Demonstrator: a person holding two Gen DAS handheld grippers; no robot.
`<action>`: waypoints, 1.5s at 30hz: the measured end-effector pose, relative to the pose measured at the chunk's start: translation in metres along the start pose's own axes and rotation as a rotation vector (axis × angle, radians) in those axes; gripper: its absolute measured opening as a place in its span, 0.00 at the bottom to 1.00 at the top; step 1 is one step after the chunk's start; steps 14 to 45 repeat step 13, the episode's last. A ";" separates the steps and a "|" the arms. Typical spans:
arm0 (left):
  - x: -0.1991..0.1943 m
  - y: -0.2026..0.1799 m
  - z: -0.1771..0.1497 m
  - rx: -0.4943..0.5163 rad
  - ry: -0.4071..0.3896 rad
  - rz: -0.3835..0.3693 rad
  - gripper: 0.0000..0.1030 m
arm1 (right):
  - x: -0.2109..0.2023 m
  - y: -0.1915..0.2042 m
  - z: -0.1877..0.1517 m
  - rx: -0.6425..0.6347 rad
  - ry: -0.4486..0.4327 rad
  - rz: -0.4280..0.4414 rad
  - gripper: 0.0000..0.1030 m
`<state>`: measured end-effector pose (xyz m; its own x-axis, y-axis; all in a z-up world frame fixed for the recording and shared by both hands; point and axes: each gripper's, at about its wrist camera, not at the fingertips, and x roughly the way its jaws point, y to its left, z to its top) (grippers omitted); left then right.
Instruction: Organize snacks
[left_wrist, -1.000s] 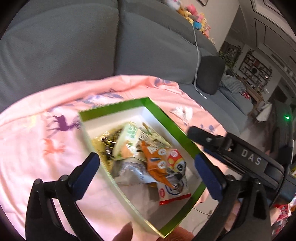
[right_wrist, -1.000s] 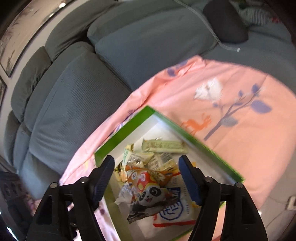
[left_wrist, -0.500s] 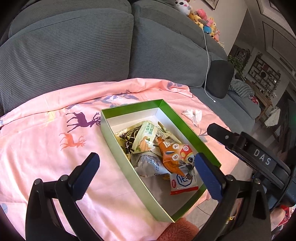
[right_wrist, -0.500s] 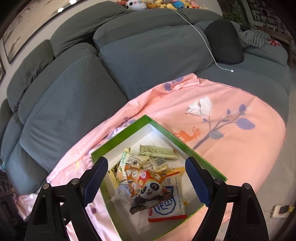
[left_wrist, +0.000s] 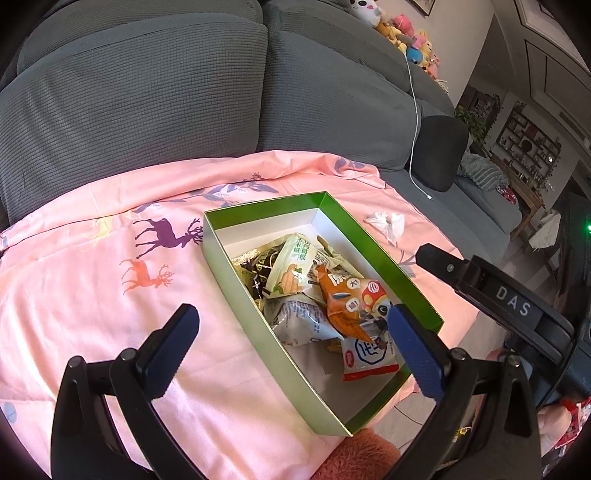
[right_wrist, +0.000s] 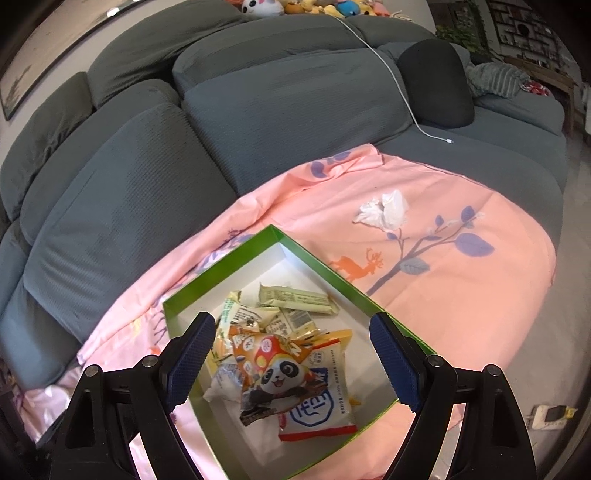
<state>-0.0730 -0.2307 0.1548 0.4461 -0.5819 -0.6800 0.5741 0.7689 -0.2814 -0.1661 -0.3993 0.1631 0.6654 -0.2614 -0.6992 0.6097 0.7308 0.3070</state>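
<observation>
we see left tongs (left_wrist: 290, 341) wide, empty | right tongs (right_wrist: 291, 363) wide, empty, above green cardboard box (right_wrist: 218, 271) | orange panda snack pouch (right_wrist: 277, 373) inside | "DAS" label on right tongs

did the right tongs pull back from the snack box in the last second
Yes. In the right wrist view the green box looks smaller and sits lower against the grey sofa, so the right tongs backed up and away, open and empty.
</observation>
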 end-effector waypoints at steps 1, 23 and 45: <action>0.000 0.000 0.000 -0.001 0.000 -0.001 0.99 | 0.000 0.000 0.000 0.002 0.000 -0.004 0.83; -0.004 0.003 -0.002 -0.003 -0.001 0.012 0.99 | -0.002 0.005 -0.001 -0.007 -0.003 -0.039 0.83; -0.004 0.003 -0.002 -0.003 -0.001 0.012 0.99 | -0.002 0.005 -0.001 -0.007 -0.003 -0.039 0.83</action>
